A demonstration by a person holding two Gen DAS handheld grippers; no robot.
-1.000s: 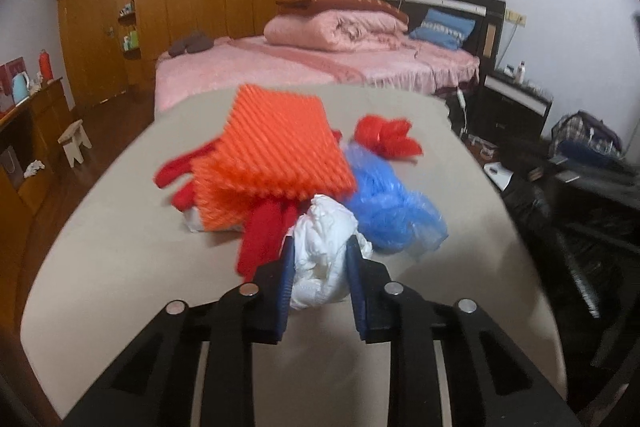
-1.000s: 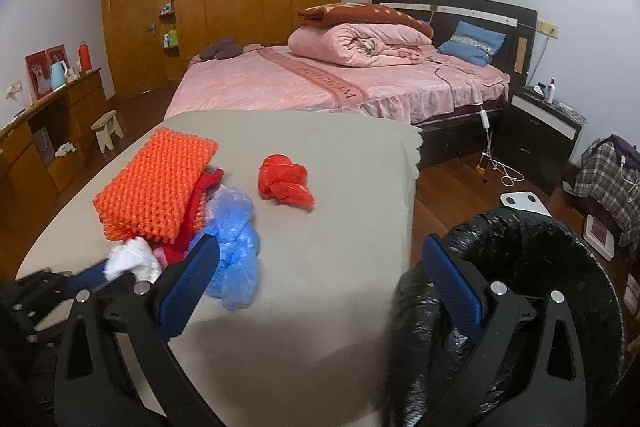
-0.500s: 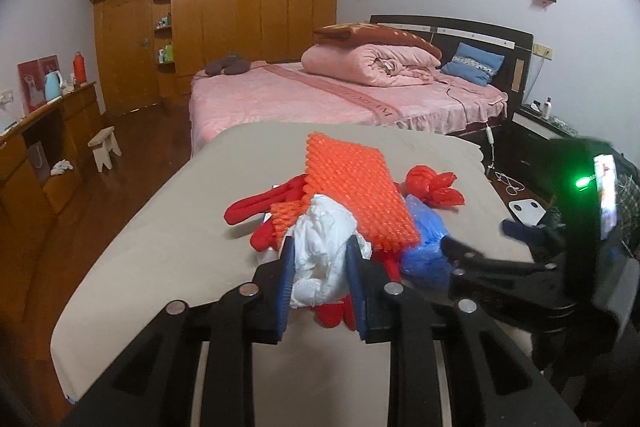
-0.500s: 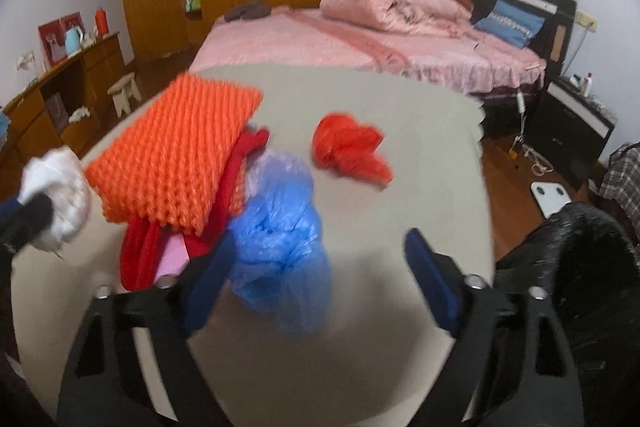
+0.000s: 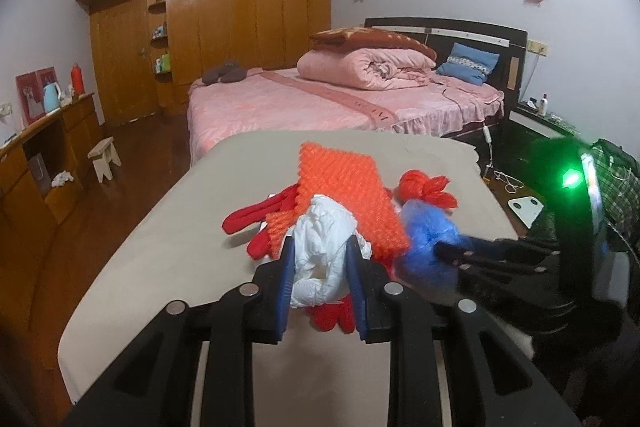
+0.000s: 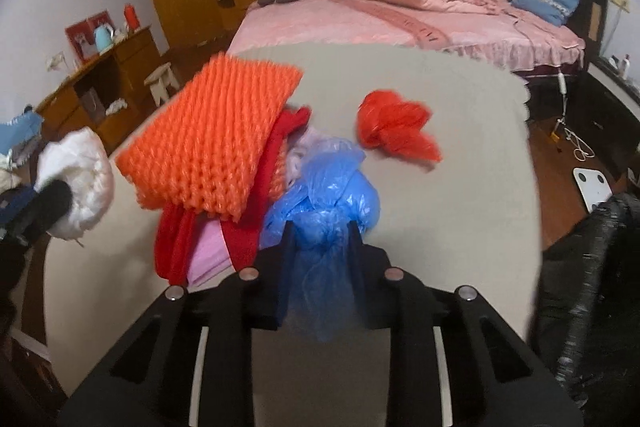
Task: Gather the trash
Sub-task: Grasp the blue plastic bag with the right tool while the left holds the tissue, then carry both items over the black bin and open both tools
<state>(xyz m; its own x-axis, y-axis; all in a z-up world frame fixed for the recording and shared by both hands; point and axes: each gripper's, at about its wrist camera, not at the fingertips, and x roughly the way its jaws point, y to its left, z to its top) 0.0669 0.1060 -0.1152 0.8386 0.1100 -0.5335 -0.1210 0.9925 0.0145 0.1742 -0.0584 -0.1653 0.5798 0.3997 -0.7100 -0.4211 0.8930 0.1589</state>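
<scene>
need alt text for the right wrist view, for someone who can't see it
The right gripper is closing on a crumpled blue plastic bag held between its fingers on a beige table. Left of it lies an orange foam net over red cloth; a red plastic bag sits farther back, and a black-lined trash bin stands at right.

Left gripper (image 5: 320,267) squeezing a white crumpled bag (image 5: 322,251) between its blue pads, up off the tabletop (image 5: 168,251). Behind it, on the tabletop, an orange bumpy mat (image 5: 344,195) lying on top of red cloth (image 5: 256,215). Just beside the mat, a blue plastic bag (image 5: 424,231) and a red plastic bag (image 5: 424,185). Right gripper (image 5: 444,251) reaching in from the right, closing on the blue plastic bag. Farther back, a pink bed (image 5: 304,103) and a brown wardrobe (image 5: 224,19).
</scene>
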